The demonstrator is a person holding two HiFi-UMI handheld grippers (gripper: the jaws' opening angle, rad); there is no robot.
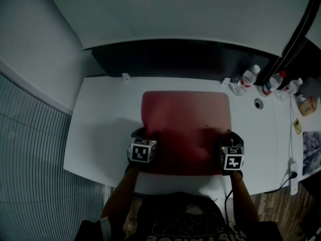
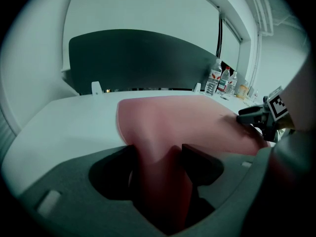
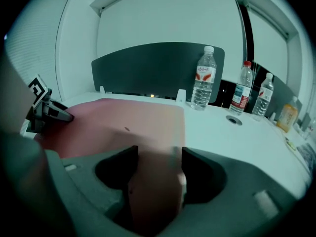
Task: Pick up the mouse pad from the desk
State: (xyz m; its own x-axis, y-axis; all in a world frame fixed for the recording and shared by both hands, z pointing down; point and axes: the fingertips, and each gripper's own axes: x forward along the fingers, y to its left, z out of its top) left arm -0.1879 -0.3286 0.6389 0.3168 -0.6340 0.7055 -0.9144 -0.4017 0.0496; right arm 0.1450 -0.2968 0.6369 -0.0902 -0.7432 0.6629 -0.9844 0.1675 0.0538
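The left claw (image 2: 157, 157) is closed on the near left corner of the pad (image 1: 185, 119), which buckles into a ridge between its jaws, likely to peel it off the desk (image 1: 100, 129). The rest lies flat. The right claw (image 3: 157, 164) stands wider round the near right corner, seemingly not pinching. From above, the claws hide the pad's near corners, and dim light blurs the bottles (image 1: 246, 79) far right.

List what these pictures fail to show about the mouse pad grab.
- The mouse pad's near edge: head view, covered by the left tool and right tool.
- Whether the right tool presses the pad or merely flanks it: right gripper view, the pad fills the gap.
- Bottle label print: too small or blurred in every view.
- Printed sheet at the desk's right end: cut off by the head view's edge.
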